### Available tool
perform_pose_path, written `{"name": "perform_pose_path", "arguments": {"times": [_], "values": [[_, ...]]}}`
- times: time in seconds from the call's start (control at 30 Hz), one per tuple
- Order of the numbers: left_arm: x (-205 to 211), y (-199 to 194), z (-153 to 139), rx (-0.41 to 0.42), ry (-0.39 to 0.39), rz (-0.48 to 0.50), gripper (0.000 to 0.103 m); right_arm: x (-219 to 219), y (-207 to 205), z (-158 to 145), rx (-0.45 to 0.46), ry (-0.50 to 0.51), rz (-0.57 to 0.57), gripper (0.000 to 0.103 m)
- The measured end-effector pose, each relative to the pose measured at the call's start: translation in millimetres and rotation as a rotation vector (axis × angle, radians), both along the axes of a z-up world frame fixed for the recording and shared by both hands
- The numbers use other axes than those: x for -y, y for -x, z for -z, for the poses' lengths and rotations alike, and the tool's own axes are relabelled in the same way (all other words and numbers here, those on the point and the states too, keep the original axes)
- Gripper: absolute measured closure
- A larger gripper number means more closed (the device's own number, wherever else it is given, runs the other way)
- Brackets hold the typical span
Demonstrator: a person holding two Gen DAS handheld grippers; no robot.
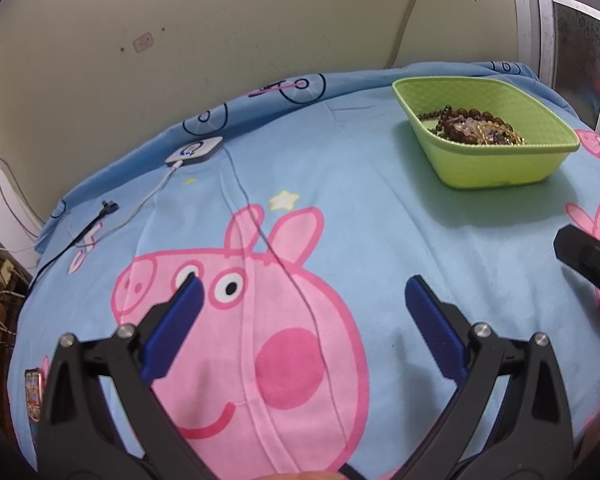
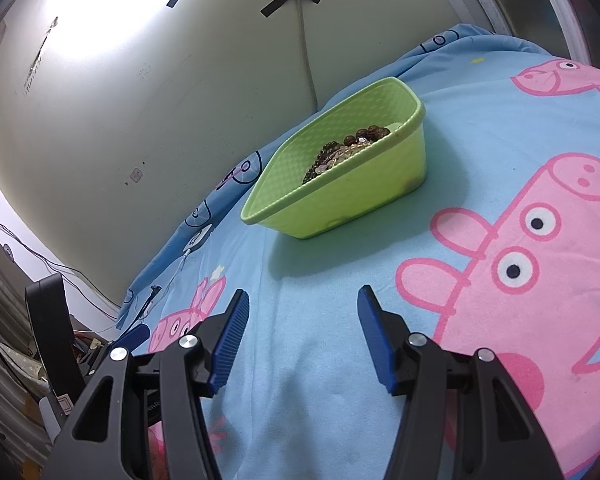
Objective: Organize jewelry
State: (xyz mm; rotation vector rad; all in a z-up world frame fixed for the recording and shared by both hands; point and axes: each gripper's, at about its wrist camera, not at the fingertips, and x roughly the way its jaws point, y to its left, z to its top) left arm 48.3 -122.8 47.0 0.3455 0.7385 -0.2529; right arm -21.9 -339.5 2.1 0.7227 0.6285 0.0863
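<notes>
Grippers, left [image 1: 300, 300] and right [image 2: 302, 310], jaws wide apart and empty, hover over cartoon bedsheet [image 1: 380, 200]; beyond, green basket [image 2: 340, 208] holds tangled bead jewelry [image 2: 348, 150], best approached from above, pinching one strand only.

Beaded jewelry [image 1: 474, 127], seemingly tangled, in green bin [image 1: 500, 162]

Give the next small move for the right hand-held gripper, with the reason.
Probably ease the right hand-held gripper forward toward the green basket. Its jaws are open and empty over the bedsheet, and the beaded jewelry lies piled inside, directly ahead.
</notes>
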Motion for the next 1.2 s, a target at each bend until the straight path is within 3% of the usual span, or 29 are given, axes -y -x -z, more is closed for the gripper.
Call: {"name": "perform_pose_path", "arguments": {"times": [1.2], "values": [[1.5,-1.6,6.7,-0.042,-0.004,0.002,0.006,3.4,-0.4,0.5,0.002,-0.008,-0.001,0.066]]}}
